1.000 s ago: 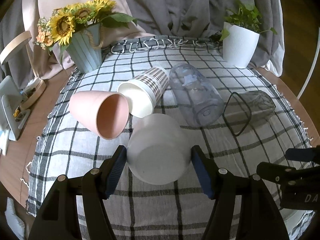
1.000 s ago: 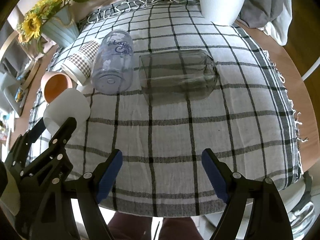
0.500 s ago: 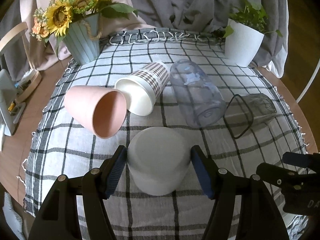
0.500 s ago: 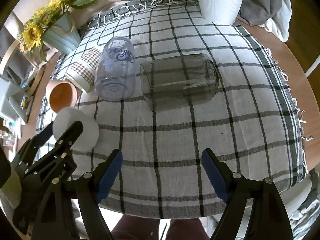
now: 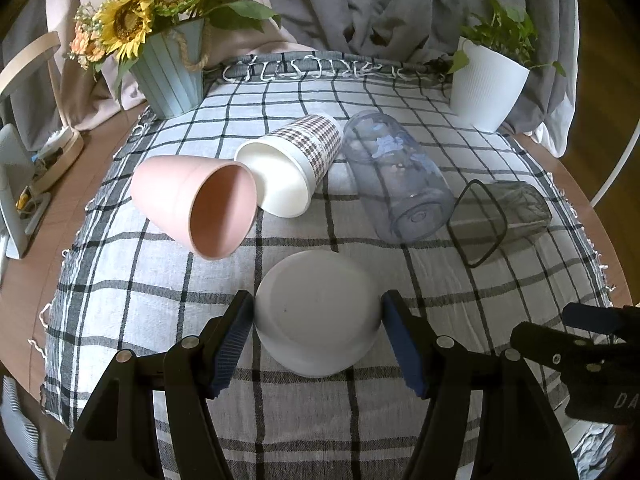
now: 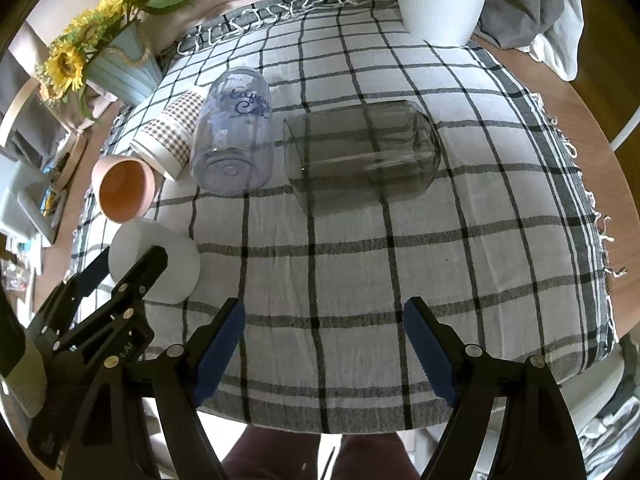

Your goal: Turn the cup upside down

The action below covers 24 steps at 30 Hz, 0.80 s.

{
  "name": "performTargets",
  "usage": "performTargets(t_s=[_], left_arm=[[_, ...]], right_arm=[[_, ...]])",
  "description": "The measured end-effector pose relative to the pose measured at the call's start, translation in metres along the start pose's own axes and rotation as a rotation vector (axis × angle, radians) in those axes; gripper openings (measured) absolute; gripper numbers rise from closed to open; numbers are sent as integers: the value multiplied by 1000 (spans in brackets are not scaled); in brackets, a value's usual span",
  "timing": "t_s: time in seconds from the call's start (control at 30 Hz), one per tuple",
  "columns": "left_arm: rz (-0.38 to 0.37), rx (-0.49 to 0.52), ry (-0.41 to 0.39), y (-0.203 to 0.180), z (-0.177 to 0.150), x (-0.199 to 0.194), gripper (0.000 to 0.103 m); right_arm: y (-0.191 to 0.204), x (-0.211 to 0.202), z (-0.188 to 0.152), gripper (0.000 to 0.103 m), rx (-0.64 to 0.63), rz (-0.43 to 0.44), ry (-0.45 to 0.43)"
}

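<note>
We see the left gripper [image 5: 318, 326] reaching in low over the checked cloth [image 5: 500, 280], its two blue pads pressed against either side of the white cup [image 5: 316, 312], pinching it. The cup stands near the front of the cloth with its flat bottom facing up and its long axis upright or nearly so; its mouth is hidden beneath it. The right gripper [image 6: 320, 344] hovers over the cloth's near edge to the right, jaws spread wide with nothing between them. Behind the white cup, a pink cup [image 5: 196, 208], a checked paper cup [image 5: 296, 168], a clear jar [image 5: 396, 180] and a smoky glass [image 5: 500, 216] lie on their sides.
</note>
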<state>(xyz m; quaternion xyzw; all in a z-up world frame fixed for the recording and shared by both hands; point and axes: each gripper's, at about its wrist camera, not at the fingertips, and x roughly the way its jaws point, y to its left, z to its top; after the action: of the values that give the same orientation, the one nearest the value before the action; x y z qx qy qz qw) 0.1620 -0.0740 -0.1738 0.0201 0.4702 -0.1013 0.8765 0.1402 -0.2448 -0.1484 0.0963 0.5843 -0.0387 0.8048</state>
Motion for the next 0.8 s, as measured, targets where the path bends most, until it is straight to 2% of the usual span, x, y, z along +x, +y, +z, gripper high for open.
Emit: performTargets(t_s=[0.27,0.3,0.37,0.43,0.63,0.8], left_arm=[[19,10,0,-1,1,0,66],[25,16,2,-2,2,1,68],[38,22,8,-4,3,2,79],[35,13,6,-4,3,1,85],[31,-16,-1,-6,0,-8,89],[39,-84,-18,2,-3,-35,102]], right_arm=[[2,0,-1,81,-8,-6,2],[1,-1,-1,81,-9,-7,2],[1,-1,0,81,-13,-5,2],[1,-2,0,81,-10,-5,2],[-3,-7,-2,83,-10,3,-17],[-6,-22,-8,85,-8,-6,-65]])
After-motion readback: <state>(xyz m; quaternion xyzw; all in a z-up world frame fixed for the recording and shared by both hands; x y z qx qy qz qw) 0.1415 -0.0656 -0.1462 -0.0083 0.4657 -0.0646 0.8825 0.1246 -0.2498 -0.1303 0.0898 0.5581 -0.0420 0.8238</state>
